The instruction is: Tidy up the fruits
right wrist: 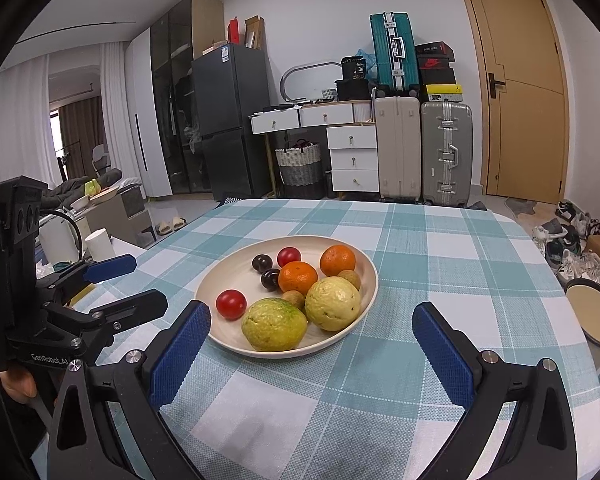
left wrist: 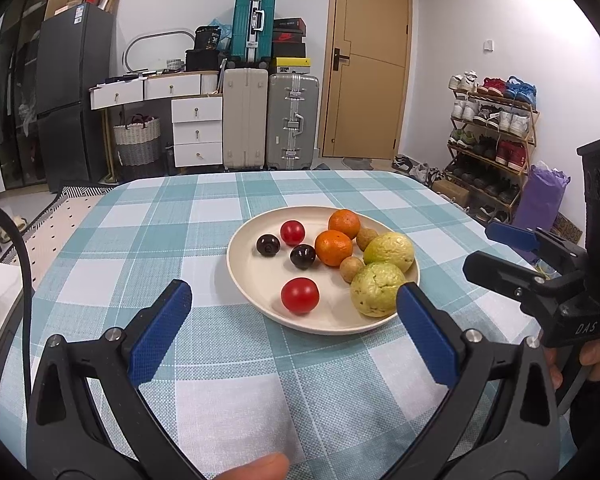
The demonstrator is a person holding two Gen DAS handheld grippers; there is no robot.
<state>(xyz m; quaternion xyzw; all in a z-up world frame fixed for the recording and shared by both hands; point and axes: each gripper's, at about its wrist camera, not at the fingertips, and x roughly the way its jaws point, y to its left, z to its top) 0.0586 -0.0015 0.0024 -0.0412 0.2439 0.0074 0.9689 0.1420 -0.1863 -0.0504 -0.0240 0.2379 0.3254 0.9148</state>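
A cream plate (left wrist: 256,276) (right wrist: 236,276) on the checked tablecloth holds fruit: two yellow-green guavas (left wrist: 376,288) (right wrist: 274,324), two oranges (left wrist: 333,247) (right wrist: 298,278), two red tomatoes (left wrist: 300,295) (right wrist: 231,304), two dark plums (left wrist: 303,256) (right wrist: 271,279) and two small brown longans (left wrist: 351,268) (right wrist: 294,298). My left gripper (left wrist: 294,300) is open and empty, just short of the plate's near rim; it also shows in the right wrist view (right wrist: 132,282). My right gripper (right wrist: 312,328) is open and empty, near the plate's front; it also shows in the left wrist view (left wrist: 496,248).
The table (left wrist: 220,380) has a teal and white checked cloth. A round stool (right wrist: 596,316) stands off the table's right edge. Suitcases, drawers, a fridge, a door and a shoe rack (left wrist: 492,136) stand behind.
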